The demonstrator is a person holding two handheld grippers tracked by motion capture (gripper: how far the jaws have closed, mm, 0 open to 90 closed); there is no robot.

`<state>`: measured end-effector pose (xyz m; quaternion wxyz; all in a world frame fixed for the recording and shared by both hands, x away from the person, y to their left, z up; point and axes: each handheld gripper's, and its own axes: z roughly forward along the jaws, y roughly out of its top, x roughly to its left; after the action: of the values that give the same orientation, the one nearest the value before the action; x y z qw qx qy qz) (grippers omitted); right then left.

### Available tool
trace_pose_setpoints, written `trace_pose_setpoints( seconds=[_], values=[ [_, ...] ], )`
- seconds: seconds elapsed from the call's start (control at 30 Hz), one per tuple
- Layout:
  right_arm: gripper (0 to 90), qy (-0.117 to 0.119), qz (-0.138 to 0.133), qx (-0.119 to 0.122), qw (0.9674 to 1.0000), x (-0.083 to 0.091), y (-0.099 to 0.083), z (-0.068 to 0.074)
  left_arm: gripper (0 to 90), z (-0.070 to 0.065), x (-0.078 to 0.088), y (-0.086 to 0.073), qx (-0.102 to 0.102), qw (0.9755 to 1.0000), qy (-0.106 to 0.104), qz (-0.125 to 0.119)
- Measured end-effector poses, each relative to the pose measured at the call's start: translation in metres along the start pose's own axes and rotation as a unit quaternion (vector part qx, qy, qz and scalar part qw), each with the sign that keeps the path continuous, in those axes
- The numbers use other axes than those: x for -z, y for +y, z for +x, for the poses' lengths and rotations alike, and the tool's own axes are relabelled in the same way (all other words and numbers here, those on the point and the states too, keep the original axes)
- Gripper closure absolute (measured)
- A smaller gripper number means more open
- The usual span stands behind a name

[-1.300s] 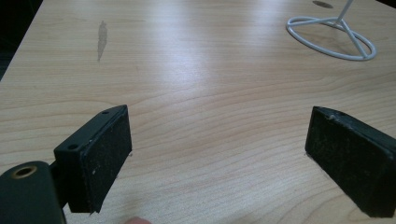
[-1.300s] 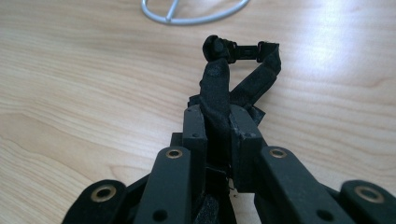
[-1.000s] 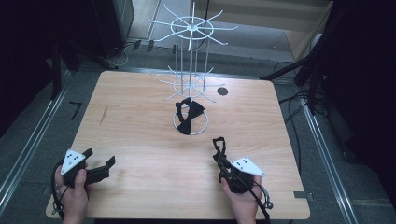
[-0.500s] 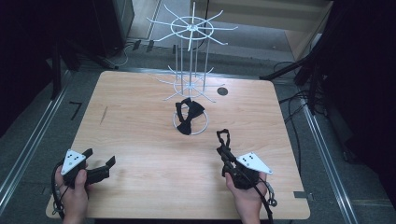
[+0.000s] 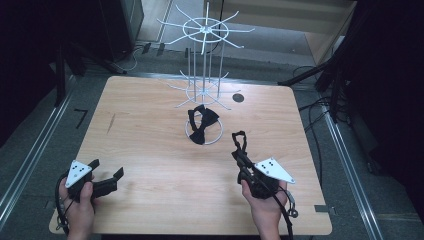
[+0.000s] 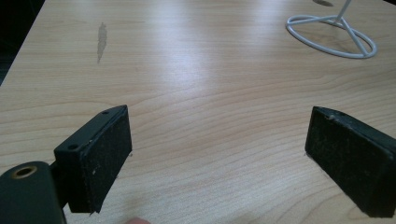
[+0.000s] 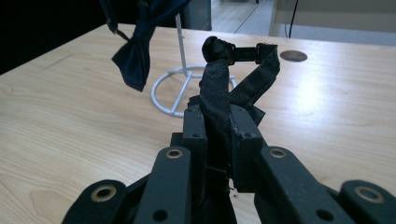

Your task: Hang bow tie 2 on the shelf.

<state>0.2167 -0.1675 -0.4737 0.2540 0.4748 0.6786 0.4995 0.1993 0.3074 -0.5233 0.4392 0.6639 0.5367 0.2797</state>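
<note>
My right gripper (image 5: 238, 156) is shut on a black bow tie (image 5: 240, 141) and holds it above the table's near right part. In the right gripper view the tie's strap and clasp (image 7: 236, 65) loop up from between the closed jaws (image 7: 218, 122). A second, dark bow tie (image 5: 202, 125) hangs low on the white wire rack (image 5: 204, 60), also seen in the right gripper view (image 7: 134, 55). My left gripper (image 5: 107, 168) rests at the near left of the table, open with nothing between its pads (image 6: 105, 154).
The rack's ring base (image 6: 332, 40) stands mid-table, with spoked arms reaching out at two heights. A round cable hole (image 5: 238, 97) lies behind it to the right. The wooden table (image 5: 150, 150) has dark floor rails and cables around it.
My right gripper has risen with the black bow tie, which now hangs off the table. The left gripper has stayed where it was.
</note>
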Motion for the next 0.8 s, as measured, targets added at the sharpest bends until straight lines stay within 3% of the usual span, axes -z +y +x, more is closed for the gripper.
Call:
trace_pose_setpoints(
  seconds=[0.8],
  values=[
    [80.5,-0.004,-0.044,0.003,0.9990,0.002,0.036,0.002,8.1,0.000,0.000,0.000,0.004,1.0000,-0.002,-0.003]
  ],
)
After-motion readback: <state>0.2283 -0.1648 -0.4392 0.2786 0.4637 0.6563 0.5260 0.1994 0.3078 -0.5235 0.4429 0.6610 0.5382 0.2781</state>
